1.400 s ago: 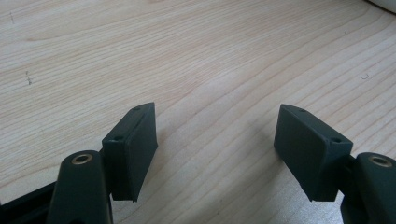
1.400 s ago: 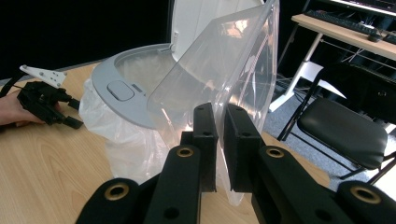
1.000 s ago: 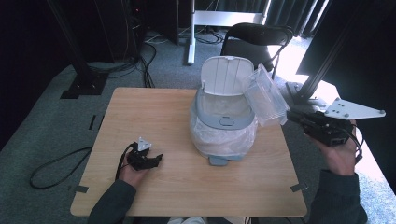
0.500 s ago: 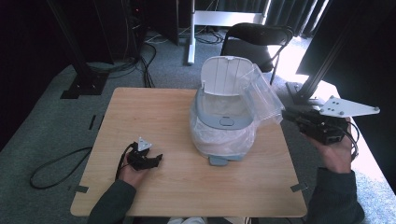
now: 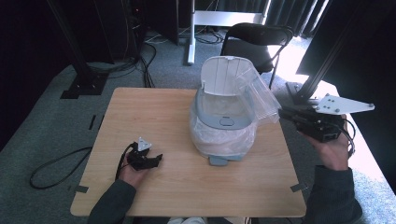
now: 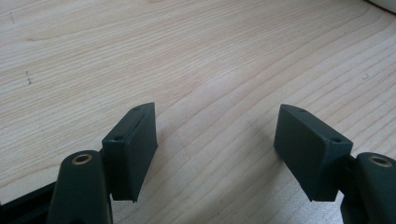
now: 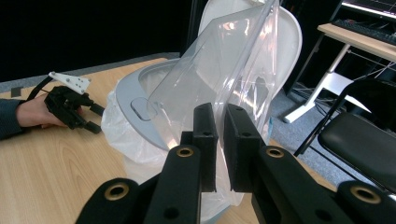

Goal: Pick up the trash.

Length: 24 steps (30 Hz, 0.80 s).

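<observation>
A grey-and-white bin lined with a white plastic bag stands on the wooden table, its lid swung up at the back. My right gripper is shut on the edge of a clear plastic container, which it holds tilted over the bin's right rim. In the right gripper view the jaws pinch the container's wall above the bin. My left gripper rests on the table's front left, open, with bare wood between its pads.
A black folding chair stands behind the table's far right corner. Dark stand legs and cables lie on the carpet to the left. A desk with a keyboard shows beyond the bin in the right gripper view.
My right gripper has shifted slightly left, bringing the clear container closer over the bin. The left gripper has stayed put.
</observation>
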Available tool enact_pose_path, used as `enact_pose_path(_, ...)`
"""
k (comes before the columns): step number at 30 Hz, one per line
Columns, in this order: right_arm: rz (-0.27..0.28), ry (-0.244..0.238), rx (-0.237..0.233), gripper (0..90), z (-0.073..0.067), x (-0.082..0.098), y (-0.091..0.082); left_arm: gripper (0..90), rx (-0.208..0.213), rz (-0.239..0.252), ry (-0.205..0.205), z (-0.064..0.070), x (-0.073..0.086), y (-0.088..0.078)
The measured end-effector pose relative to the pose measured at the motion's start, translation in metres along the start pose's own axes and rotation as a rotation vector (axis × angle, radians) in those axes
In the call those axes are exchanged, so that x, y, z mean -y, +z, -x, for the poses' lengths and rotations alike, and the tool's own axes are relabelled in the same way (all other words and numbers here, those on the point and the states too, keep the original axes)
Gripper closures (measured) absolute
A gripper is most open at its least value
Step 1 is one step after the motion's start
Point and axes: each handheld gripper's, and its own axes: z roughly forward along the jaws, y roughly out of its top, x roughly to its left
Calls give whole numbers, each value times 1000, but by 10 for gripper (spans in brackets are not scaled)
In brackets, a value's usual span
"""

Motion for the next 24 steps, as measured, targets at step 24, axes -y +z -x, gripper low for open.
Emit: enact_pose_path(24, 2, -9, -26, 836, 2, -7, 10, 302, 0, 0, 0, 0, 0, 0)
